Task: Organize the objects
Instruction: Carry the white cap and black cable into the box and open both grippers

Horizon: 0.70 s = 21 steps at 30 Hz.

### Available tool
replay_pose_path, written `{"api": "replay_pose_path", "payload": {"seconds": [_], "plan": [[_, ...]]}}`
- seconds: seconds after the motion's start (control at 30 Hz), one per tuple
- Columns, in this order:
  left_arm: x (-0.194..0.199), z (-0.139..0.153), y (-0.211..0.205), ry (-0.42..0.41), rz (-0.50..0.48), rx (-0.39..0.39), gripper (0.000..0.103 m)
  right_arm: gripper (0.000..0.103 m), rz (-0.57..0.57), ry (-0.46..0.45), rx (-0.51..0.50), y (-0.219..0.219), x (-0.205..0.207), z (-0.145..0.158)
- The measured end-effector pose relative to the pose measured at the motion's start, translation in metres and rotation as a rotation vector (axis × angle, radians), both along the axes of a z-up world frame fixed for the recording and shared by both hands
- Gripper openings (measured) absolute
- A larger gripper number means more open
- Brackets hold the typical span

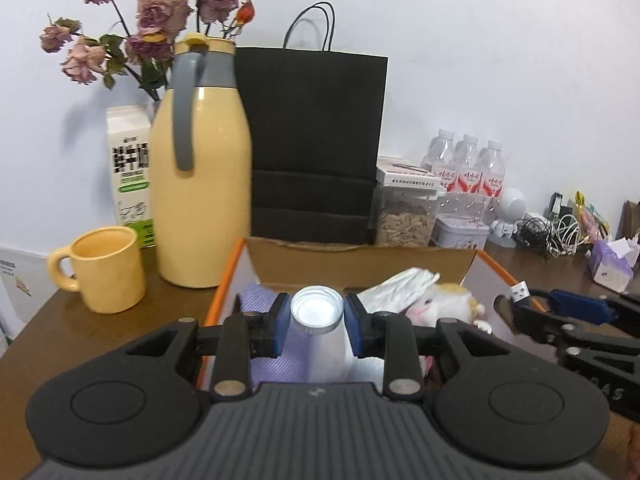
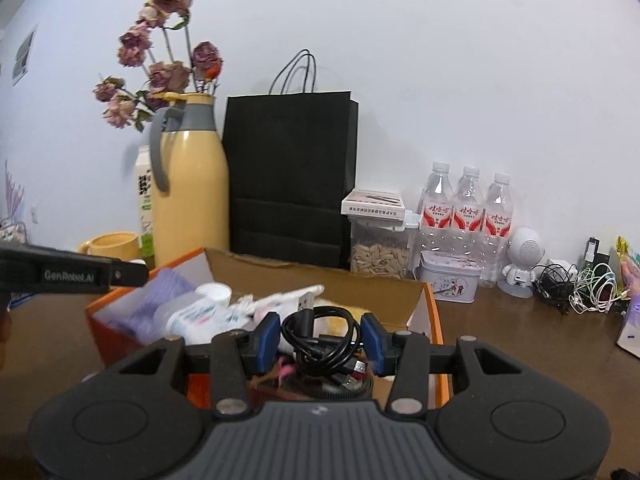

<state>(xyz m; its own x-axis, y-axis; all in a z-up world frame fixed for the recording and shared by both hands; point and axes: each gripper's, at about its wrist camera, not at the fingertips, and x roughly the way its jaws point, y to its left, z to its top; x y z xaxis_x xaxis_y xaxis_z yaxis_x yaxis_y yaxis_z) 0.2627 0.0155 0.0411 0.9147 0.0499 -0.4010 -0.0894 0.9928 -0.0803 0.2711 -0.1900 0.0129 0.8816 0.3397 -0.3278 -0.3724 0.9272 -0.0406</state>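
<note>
**Both grippers lifting goods from the orange box**

I have the left gripper closed part-way on a small white bottle, its blue pads pinching the neck just below the silver cap, the bottle hanging upright over the orange cardboard box. The right gripper is likewise narrowed on a coiled black USB cable — the pads press the bundle from both sides, with the plug end poking up at about 12 o'clock of the coil. Both loads sit above the box, not yet over the table.

The box still holds a purple cloth, a white plush toy and a second, lying bottle. From the left wrist view, the yellow mug stands at 9 o'clock of the bottle and the yellow thermos jug at 11 o'clock; a black paper bag stands behind the box at 12 o'clock.

I judge this the unpacking step — items being taken out to be sorted. The next move calls for carrying each clear of the box walls and choosing a spot on the brown table: the bottle probably near the water bottles, the cable towards the tangle of chargers at 3 o'clock. The cable's loose loops could snag the box rim.
</note>
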Motion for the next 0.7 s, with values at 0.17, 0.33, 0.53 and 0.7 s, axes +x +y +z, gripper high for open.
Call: {"api": "replay_pose_path", "payload": {"seconds": [0.17,0.33,0.53,0.7], "plan": [[0.028,-0.005,-0.001,0.003,0.004,-0.021,0.03,0.043,-0.024,0.026,0.031,0.001,0.024,-0.008],[0.046,-0.014,0.003,0.03,0.015,-0.014,0.03,0.043,-0.021,0.069,0.018,0.001,0.033,-0.023],[0.045,-0.017,0.004,0.033,0.014,0.002,0.047,0.043,-0.02,0.088,0.007,0.003,0.035,-0.028],[0.038,-0.016,-0.001,-0.007,0.036,0.03,0.103,0.088,-0.012,0.071,0.025,0.001,0.029,-0.027]]}}
